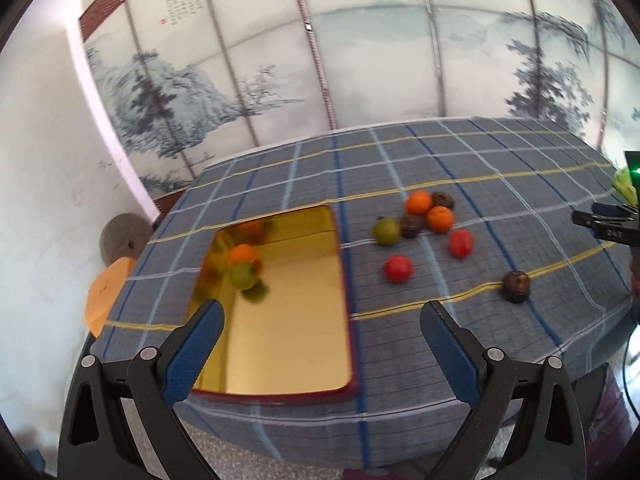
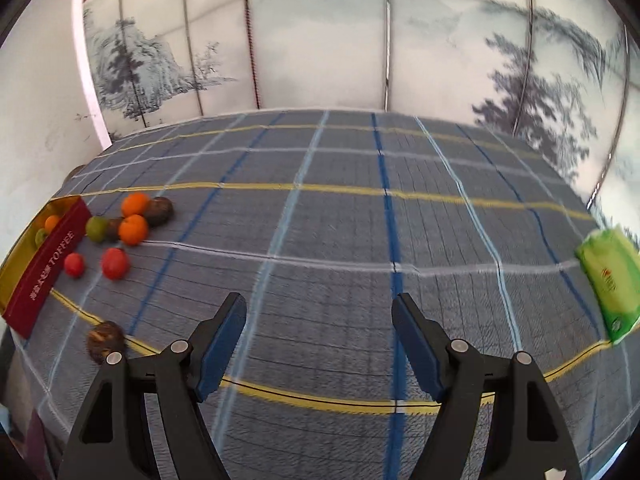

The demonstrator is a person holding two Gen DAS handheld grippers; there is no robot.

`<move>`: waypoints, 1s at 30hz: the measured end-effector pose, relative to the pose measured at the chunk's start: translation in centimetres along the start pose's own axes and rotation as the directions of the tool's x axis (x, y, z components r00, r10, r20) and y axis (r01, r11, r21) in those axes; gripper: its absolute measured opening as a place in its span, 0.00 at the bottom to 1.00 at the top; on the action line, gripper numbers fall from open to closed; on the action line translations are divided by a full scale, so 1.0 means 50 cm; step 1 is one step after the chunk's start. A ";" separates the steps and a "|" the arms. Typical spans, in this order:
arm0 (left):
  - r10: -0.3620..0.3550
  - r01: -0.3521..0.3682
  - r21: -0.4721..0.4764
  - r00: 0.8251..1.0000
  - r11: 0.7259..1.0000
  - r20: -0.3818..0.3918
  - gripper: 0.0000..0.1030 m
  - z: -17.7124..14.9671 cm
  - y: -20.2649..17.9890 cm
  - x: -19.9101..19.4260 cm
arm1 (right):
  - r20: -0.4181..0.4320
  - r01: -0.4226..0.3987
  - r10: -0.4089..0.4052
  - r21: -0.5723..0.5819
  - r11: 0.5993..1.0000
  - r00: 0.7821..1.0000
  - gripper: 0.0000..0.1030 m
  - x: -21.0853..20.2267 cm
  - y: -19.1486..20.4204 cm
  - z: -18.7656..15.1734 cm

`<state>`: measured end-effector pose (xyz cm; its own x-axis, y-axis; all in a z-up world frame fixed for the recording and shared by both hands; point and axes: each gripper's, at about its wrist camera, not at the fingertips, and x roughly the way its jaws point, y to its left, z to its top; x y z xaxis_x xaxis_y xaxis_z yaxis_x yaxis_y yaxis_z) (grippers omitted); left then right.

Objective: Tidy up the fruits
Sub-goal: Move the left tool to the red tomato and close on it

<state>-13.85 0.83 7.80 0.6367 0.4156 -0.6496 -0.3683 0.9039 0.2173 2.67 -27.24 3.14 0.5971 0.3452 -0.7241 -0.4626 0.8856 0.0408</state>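
Already two fruits (image 1: 242, 266), maybe blurred by shine, sit in the tin (image 1: 280, 320); both grippers' fingers (image 1: 196, 344) (image 2: 222, 344) gape empty, ready to fetch more.

Left wrist cam looked down from the near edge over the tin (image 1: 280, 320), fairly close. Right wrist cam sat further right, facing across the tablecloth (image 2: 340, 220). Both caught the tin and the loose fruit (image 1: 424, 224).

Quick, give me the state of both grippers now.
Left gripper: open, holding nothing, above the gold tin.
Right gripper: open, holding nothing.
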 end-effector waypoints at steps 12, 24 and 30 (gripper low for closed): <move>-0.108 0.117 0.100 0.990 0.988 -0.090 0.95 0.028 -0.090 0.081 | -0.078 -0.051 0.055 0.054 0.997 0.995 0.75 0.082 -0.031 0.004; -0.204 0.251 0.271 0.960 0.929 -0.190 0.95 0.068 -0.122 0.198 | -0.077 -0.095 0.094 -0.011 0.995 0.993 0.75 0.080 -0.003 -0.009; -0.268 0.330 0.237 0.928 0.914 -0.261 0.90 0.089 -0.115 0.260 | -0.069 -0.113 0.112 -0.010 0.994 0.991 0.75 0.077 -0.005 -0.010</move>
<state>-0.43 1.47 1.35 0.5127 0.1170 -0.8506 0.0345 0.9871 0.1565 4.76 -26.29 -0.02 0.4952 0.4201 -0.7605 -0.5337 0.8378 0.1152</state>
